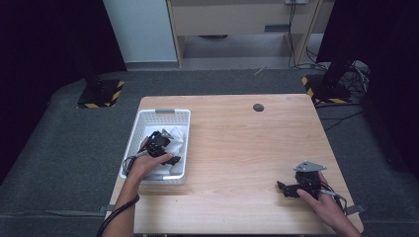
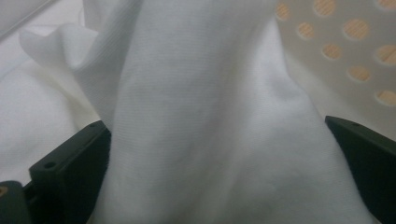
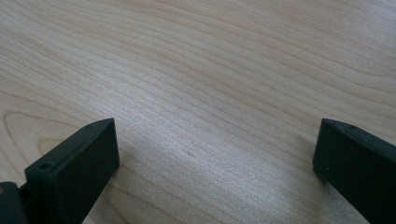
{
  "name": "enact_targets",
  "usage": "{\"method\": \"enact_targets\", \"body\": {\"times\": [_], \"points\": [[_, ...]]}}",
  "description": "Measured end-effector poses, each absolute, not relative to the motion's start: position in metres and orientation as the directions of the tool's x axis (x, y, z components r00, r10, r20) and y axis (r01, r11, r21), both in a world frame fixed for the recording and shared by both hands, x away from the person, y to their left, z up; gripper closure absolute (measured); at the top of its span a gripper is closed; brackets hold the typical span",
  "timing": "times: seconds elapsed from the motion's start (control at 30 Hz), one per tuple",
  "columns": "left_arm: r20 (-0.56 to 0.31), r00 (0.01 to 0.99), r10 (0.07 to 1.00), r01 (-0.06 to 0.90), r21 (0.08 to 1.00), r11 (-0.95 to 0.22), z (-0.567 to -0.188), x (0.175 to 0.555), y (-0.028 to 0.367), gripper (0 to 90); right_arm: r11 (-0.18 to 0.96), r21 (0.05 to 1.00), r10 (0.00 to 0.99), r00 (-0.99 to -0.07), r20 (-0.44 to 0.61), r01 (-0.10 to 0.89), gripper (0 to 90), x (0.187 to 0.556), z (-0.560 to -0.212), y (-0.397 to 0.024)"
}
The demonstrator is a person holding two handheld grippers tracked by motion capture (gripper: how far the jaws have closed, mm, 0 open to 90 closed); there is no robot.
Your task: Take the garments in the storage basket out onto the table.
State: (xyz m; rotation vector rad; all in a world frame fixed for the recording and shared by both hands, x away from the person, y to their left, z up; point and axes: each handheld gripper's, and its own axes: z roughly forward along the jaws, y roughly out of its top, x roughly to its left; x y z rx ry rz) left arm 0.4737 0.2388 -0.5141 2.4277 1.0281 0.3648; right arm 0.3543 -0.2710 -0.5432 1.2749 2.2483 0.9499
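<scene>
Standing wide apart, the left gripper's (image 2: 217,154) jaws rise at either side of a raised fold of white cloth (image 2: 201,116) in the left gripper view. The fold fills the gap between them and touches both inner faces, yet the jaws are not closed on it. Behind the fold, more cloth lies in soft creases to the left, and the basket's (image 2: 336,60) white wall, pierced with round holes, slants across the upper right.

In the high view the left gripper (image 1: 159,144) sits inside the basket (image 1: 163,113), down among the cloth (image 1: 175,140), with the left hand (image 1: 148,163) gripping it from the near side and its cable looping over the basket's near left rim. The basket stands on the left part of the table (image 1: 237,143), close to the left edge.

The right gripper's (image 3: 215,154) jaws are also spread wide in the right gripper view, with nothing between them but bare wood grain of the table (image 3: 210,70). Whether their tips touch the wood cannot be told.

In the high view the right gripper (image 1: 289,188) lies low at the table's near right corner, held by the right hand (image 1: 321,200), its jaws pointing left, its grey plate on top. It is well apart from the basket. A small dark round disc (image 1: 258,107) sits near the table's far edge.
</scene>
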Motion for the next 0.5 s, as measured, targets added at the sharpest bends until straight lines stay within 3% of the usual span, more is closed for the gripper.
{"method": "enact_targets", "body": {"times": [0.5], "points": [[0.068, 0.687, 0.723, 0.601, 0.505, -0.619, -0.5174, 0.4723, 0.2358, 0.0, 0.358, 0.718, 0.859, -0.513, -0.002, 0.597, 0.3, 0.3542, -0.5432, -0.2710]]}}
